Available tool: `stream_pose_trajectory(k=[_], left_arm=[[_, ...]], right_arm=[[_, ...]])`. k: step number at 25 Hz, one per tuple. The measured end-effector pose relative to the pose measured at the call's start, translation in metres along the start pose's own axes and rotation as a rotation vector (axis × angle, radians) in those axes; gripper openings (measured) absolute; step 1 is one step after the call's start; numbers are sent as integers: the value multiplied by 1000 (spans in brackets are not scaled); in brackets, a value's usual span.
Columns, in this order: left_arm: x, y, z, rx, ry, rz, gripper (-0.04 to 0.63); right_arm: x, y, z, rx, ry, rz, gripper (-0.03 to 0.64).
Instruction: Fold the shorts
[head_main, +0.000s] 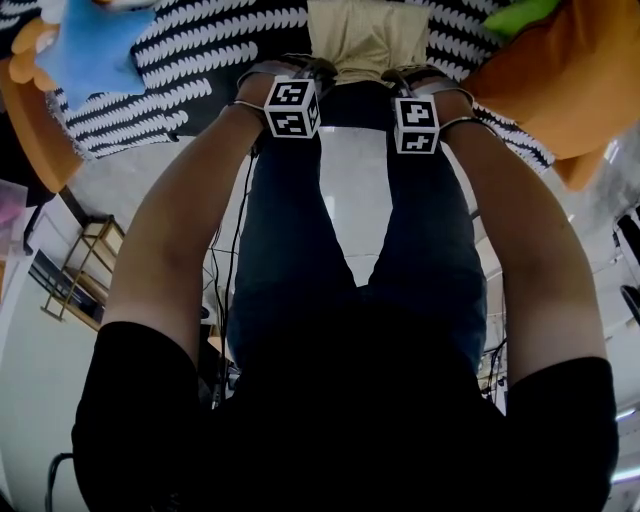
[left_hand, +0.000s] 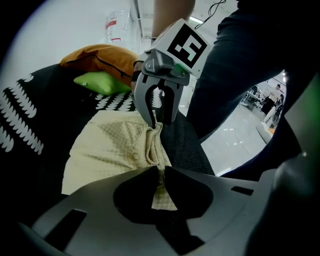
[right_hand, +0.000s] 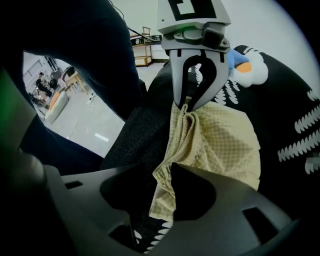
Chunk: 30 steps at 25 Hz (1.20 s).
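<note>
While both tools are pointed steeply down at the near edge of the surface, a pair of pale yellow checked fabric shorts (head_main: 365, 38) is seen spread on a black cloth printed with white scalloped marks (head_main: 200, 60). The garment is laid between a blue plush toy with orange parts (head_main: 95, 45) on the person's left and a large orange cushion (head_main: 560, 85) on the right, apart from both. A lime-green soft object (left_hand: 97, 82) is seen against the cushion.

The near edge of the shorts, with its gathered elastic band, is bunched up and drawn into both tools, while the rest of the fabric is spread flat on the cloth. The left tool (left_hand: 159, 172) is closed on one end of that edge: its jaws are brought almost together and a thin fold of the checked fabric is pinched between them. The right tool (right_hand: 162, 172) is placed near it at the other end of the edge. Its jaws are parted, and a thicker bunch of the fabric is seen lying loosely between them rather than clamped.

A black-and-white marker cube (head_main: 292, 108) is carried on top of each tool. Bare forearms (head_main: 180, 230) in short black sleeves are stretched forward on either side of dark blue trousers (head_main: 300, 260).
</note>
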<state>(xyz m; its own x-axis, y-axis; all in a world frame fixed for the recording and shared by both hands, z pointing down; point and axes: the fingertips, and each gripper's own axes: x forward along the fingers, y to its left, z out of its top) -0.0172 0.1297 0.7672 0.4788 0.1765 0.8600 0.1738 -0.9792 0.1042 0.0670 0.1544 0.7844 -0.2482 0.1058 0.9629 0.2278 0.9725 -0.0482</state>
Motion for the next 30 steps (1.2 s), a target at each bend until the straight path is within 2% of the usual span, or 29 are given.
stream_pose_trajectory(k=[4, 10, 15, 21, 25, 30], left_arm=[[10, -6, -3, -22, 28, -35, 97], [10, -13, -4, -93, 55, -99, 173], [-7, -14, -3, -143, 97, -128, 199], [-47, -23, -1, -154, 131, -159, 199], [-82, -18, 8, -188, 133, -140, 199], [-139, 14, 38, -253, 87, -37, 199]], right_arm=[[5, 6, -5, 8, 23, 11, 178], [5, 11, -2, 96, 76, 36, 224], [-16, 4, 10, 223, 35, 69, 256], [-67, -21, 2, 403, 6, 29, 262], [-109, -40, -2, 542, -33, -15, 264], [-172, -69, -8, 651, -81, -86, 262]])
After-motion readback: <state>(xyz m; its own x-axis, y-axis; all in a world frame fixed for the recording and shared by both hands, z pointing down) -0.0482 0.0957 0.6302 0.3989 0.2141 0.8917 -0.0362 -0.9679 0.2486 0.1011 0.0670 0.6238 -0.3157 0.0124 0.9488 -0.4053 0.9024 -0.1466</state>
